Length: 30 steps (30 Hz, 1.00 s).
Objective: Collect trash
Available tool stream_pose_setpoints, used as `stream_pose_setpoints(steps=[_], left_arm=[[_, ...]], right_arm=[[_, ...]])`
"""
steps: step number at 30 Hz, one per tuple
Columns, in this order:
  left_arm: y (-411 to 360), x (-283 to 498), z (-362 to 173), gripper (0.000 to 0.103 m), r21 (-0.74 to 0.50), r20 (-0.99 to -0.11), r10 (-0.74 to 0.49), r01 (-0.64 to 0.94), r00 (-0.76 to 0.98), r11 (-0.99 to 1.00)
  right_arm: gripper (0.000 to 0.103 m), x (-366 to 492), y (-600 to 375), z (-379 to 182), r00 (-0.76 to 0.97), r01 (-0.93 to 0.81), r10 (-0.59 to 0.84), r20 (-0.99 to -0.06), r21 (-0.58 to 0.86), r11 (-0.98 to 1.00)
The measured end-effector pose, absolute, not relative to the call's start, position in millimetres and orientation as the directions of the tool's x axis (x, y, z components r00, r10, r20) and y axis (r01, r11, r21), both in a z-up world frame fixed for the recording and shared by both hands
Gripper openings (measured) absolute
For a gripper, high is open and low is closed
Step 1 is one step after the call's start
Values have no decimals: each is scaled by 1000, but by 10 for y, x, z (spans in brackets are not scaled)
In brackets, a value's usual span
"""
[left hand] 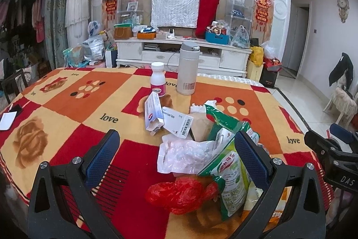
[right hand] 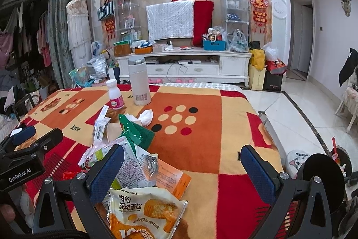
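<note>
**Left wrist view: trash heaped on tabletop**

Left wrist view: left tool (left hand: 176,149) spread wide, gripping nothing, above clear wrapper (left hand: 183,155), red bag (left hand: 179,194) and green packet (left hand: 232,174). Farther back on the tabletop (left hand: 67,127): pill box (left hand: 154,114), pill bottle (left hand: 158,80), flask (left hand: 187,68).

Right wrist view: right tool (right hand: 182,171) also wide open, empty, over orange snack packet (right hand: 143,214) and silver wrapper (right hand: 136,168). Crumpled tissue (right hand: 146,117) beyond, near the flask (right hand: 139,82).
</note>
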State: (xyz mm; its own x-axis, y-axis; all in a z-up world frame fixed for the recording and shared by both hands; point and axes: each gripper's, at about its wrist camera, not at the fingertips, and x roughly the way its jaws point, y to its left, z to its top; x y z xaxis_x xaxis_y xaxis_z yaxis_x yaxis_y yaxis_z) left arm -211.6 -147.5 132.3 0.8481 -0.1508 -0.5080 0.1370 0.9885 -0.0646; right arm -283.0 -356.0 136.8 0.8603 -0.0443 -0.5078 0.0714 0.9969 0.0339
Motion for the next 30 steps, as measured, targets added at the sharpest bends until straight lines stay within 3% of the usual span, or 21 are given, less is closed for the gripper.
stream_pose_setpoints(steps=[30], left_arm=[[-1370, -1965, 1151, 102, -80, -547, -142, 117, 825, 990]], right_arm=[[103, -2566, -3438, 1123, 820, 34, -17, -571, 19, 999]])
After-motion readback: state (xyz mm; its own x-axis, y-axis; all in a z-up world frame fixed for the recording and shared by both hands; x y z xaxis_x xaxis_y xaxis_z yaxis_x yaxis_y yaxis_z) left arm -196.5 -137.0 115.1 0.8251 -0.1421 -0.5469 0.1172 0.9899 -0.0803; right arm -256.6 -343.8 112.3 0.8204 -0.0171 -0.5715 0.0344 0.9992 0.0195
